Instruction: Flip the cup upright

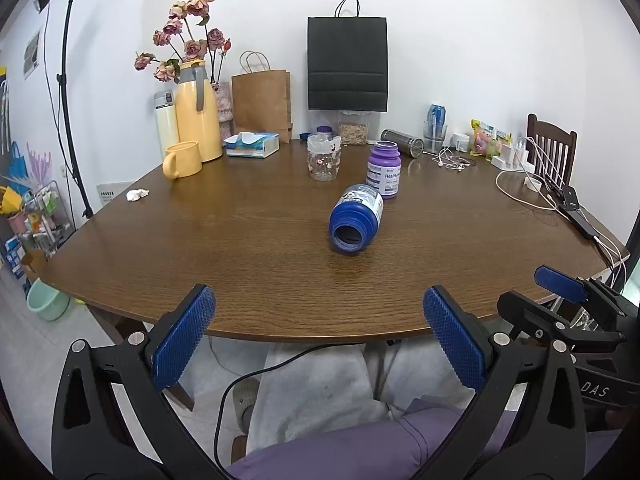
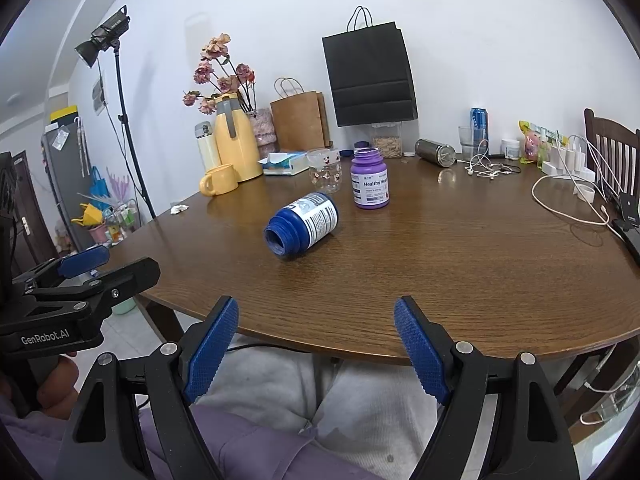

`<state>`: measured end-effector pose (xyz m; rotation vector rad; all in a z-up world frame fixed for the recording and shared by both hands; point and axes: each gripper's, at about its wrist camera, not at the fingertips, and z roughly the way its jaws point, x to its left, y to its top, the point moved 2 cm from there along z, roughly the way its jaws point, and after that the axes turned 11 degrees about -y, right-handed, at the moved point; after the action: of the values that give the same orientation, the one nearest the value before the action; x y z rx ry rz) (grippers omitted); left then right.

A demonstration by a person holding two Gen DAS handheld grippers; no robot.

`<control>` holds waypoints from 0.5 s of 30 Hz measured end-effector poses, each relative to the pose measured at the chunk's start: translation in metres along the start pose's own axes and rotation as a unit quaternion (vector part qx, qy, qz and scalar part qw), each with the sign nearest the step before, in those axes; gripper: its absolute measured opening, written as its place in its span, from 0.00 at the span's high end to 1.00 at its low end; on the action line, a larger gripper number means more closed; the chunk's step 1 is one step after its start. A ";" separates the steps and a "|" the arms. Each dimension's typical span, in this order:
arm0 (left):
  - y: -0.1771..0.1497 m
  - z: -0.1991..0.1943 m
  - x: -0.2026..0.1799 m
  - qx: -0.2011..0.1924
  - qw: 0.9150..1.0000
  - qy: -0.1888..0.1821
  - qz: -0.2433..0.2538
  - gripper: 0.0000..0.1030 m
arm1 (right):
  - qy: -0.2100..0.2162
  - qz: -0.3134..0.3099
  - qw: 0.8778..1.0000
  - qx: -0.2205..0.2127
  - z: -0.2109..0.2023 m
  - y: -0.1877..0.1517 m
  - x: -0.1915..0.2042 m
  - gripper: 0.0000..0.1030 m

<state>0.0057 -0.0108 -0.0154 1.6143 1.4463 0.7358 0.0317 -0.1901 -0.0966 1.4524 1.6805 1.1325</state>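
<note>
A blue wide-mouthed cup-like jar [image 1: 356, 216] [image 2: 304, 226] with a white label lies on its side in the middle of the brown table [image 1: 240, 264] [image 2: 460, 272]. Its open mouth points toward the near edge. My left gripper [image 1: 319, 300] is open and empty, held back over the table's near edge, well short of the jar. My right gripper [image 2: 316, 308] is also open and empty, at the near edge, with the jar ahead and slightly left. Neither gripper touches anything.
A purple bottle [image 1: 384, 176] [image 2: 370, 180] stands upright just behind the jar, with a clear glass [image 1: 324, 158] [image 2: 326, 170] beside it. Further back are a yellow mug [image 1: 184, 159], a thermos, a tissue box and bags; cables [image 2: 568, 204] lie at the right. A person's legs are below the table edge.
</note>
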 end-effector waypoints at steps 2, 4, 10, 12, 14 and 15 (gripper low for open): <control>0.000 0.000 0.000 0.000 1.000 0.000 0.000 0.00 | 0.000 0.000 1.000 0.000 0.000 0.000 0.000 0.18; 0.000 0.000 0.000 0.000 1.000 0.000 0.000 0.00 | -0.001 0.000 1.000 0.000 0.000 0.000 0.000 0.18; 0.000 0.000 0.001 0.000 1.000 0.000 0.000 0.00 | 0.000 0.000 1.000 0.000 0.000 0.000 0.000 0.18; -0.001 0.001 0.001 0.001 1.000 -0.001 0.000 0.00 | 0.000 0.000 1.000 0.000 0.000 0.000 0.000 0.18; -0.002 0.002 0.002 0.002 1.000 -0.001 0.000 0.00 | -0.001 0.001 1.000 0.002 0.001 -0.002 -0.001 0.18; -0.002 0.002 0.002 0.002 1.000 -0.001 0.000 0.00 | -0.001 0.002 1.000 0.003 0.001 -0.003 -0.001 0.18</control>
<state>0.0067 -0.0094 -0.0187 1.6179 1.4481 0.7317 0.0317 -0.1906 -0.0995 1.4598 1.6817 1.1278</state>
